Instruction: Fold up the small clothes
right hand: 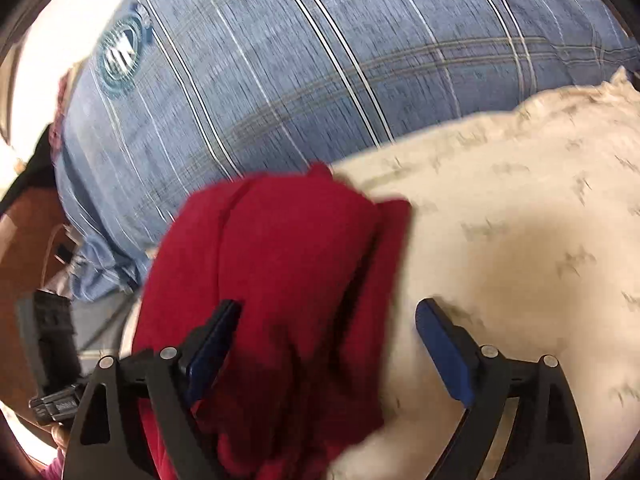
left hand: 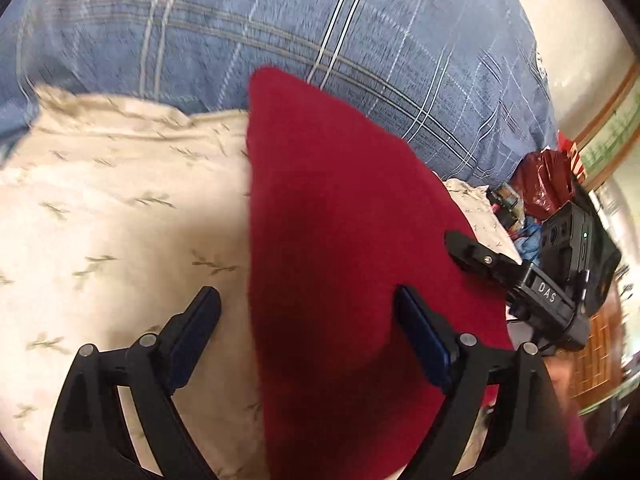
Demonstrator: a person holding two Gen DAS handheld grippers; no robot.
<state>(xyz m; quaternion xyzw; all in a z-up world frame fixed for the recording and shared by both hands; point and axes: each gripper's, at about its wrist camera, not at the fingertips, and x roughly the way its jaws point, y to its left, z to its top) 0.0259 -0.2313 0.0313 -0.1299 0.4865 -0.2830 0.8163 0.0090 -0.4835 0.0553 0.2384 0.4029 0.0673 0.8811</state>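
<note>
A red cloth [left hand: 340, 240] is seen lying on a cream bedsheet [left hand: 120, 220], extending between the jaws of both grippers. The left gripper [left hand: 308, 300] is held wide apart, nothing clamped. The right gripper [right hand: 328, 312] is likewise spread wide. A blue checked pillow [right hand: 320, 60] is noted beyond the jaws

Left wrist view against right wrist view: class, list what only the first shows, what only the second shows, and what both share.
Only the left wrist view shows the right gripper seen from outside and a red plastic bag. Only the right wrist view shows a round logo on the blue plaid pillow and the red garment lying in folds. Both show that garment on the cream leaf-print sheet, with open fingers.
</note>
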